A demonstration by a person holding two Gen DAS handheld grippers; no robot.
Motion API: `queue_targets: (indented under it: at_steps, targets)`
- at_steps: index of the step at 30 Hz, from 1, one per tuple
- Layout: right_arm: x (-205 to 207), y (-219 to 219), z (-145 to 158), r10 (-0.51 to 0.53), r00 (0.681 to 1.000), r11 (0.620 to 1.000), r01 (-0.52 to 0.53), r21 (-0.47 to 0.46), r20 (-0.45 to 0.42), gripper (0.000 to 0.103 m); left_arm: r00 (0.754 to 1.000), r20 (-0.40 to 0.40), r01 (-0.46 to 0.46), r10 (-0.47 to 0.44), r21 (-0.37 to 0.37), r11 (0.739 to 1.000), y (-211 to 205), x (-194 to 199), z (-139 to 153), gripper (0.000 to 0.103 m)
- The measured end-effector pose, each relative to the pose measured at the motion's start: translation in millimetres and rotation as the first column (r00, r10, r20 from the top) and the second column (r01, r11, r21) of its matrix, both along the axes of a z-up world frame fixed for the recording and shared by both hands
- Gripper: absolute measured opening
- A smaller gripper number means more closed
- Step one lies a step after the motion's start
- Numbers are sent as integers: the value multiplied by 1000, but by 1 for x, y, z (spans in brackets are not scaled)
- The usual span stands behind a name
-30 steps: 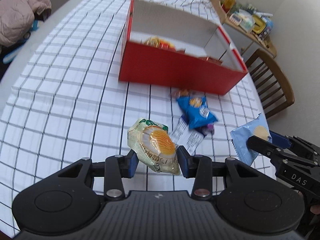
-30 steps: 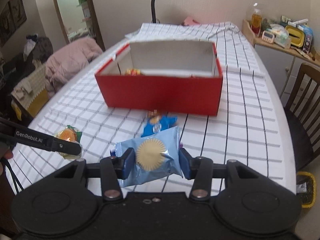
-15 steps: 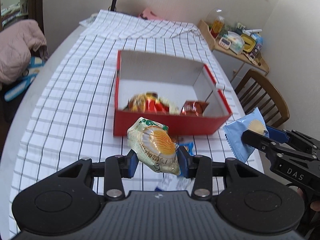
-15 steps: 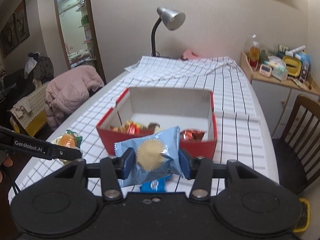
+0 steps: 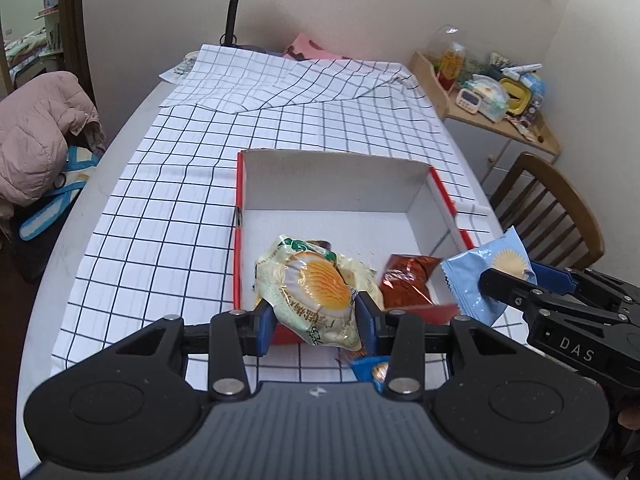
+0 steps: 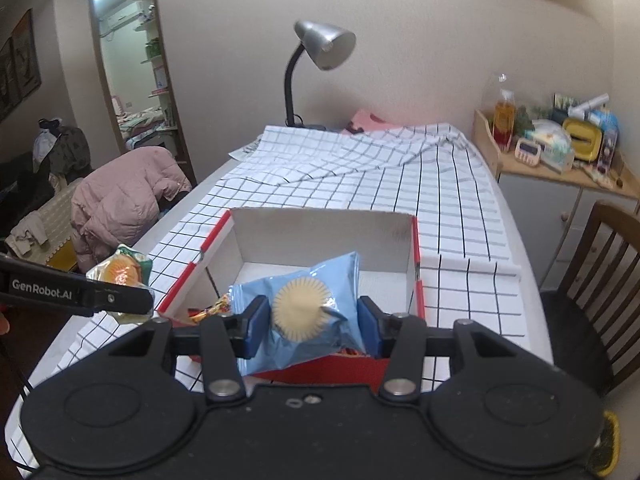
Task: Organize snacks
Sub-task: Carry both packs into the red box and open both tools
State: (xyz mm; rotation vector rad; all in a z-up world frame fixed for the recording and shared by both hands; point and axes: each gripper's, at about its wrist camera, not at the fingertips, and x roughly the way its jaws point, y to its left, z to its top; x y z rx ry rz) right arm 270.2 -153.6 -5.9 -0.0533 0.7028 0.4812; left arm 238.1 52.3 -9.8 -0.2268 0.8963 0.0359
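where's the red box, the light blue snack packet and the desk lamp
red box (image 5: 336, 184): left wrist view, white inside of its far wall
light blue snack packet (image 6: 316, 280): right wrist view, upper front face above the round print
desk lamp (image 6: 326, 45): right wrist view, silver shade

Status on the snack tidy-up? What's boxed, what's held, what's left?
Boxed: red-brown packet in the red box. In hand: left gripper clamps the yellow-green snack; right gripper clamps the light-blue packet. Left: a dark-blue packet on the tablecloth.
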Motion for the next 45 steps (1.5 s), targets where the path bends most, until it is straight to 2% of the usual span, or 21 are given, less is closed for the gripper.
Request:
queue_targets:
  at_steps: [9, 19, 33, 45]
  targets:
    - [42, 12, -18, -13, 999, 1000, 13, -11, -50, 47, 999, -43, -4, 7, 54, 999, 1, 41, -14, 41]
    - [84, 26, -48, 7, 991, 998, -15, -59, -135, 47, 991, -133, -8, 16, 58, 998, 6, 81, -47, 41]
    - [114, 53, -84, 59, 981, 984, -88, -155, -183, 47, 979, -203, 21, 1, 106, 994, -1, 118, -78, 41]
    - [120, 55, -100, 69, 973, 979, -108, -172, -222, 47, 977, -212, 33, -13, 94, 995, 0, 128, -88, 42]
